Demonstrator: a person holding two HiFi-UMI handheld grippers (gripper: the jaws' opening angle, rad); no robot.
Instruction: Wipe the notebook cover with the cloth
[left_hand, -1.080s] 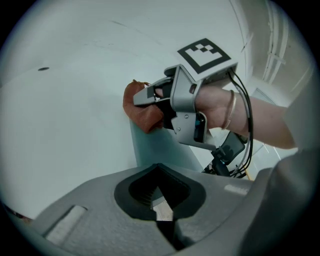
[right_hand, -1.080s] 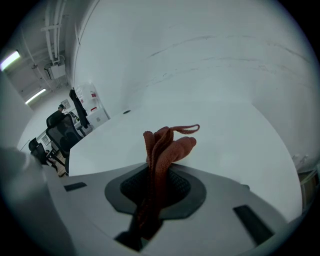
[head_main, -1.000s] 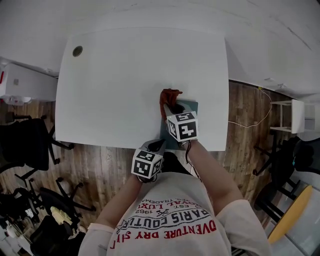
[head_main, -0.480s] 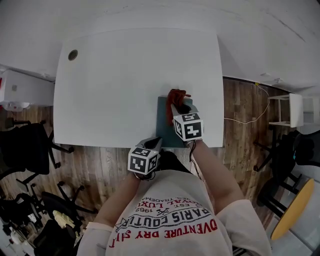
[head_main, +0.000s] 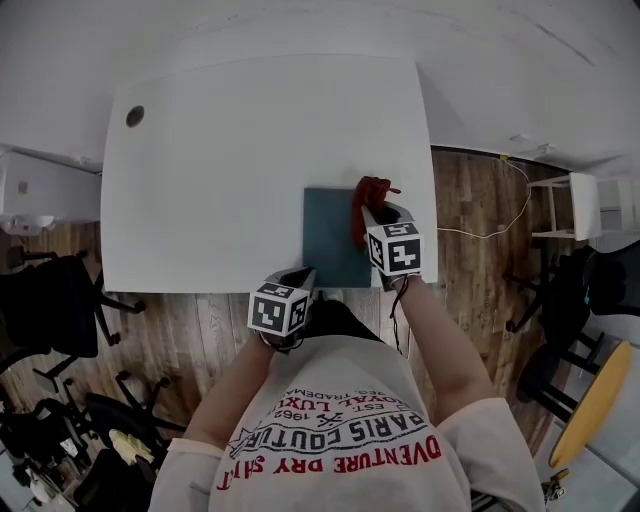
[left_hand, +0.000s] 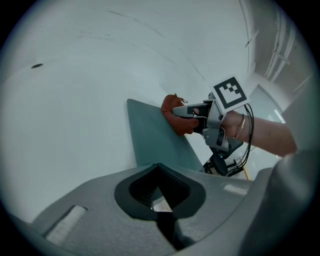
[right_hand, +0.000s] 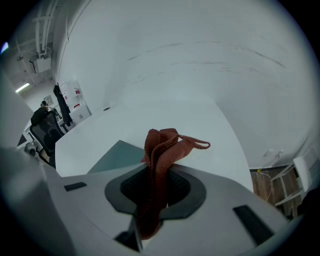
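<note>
Notebook (head_main: 330, 235) lies flat on the white table (head_main: 220, 150), in the right part by the near edge. Its long axis runs from me straight toward the far side. Cover is plain dull teal, no marks I can make out. Cloth (head_main: 368, 205) is rust-red knit, folded, with a small loop at its tip. It sits against the notebook's far right corner, pinched upright in the right gripper (right_hand: 155, 192). Left gripper (left_hand: 160, 200) hangs just off the near table edge, jaws pressed together on nothing, aimed along the cover.
</note>
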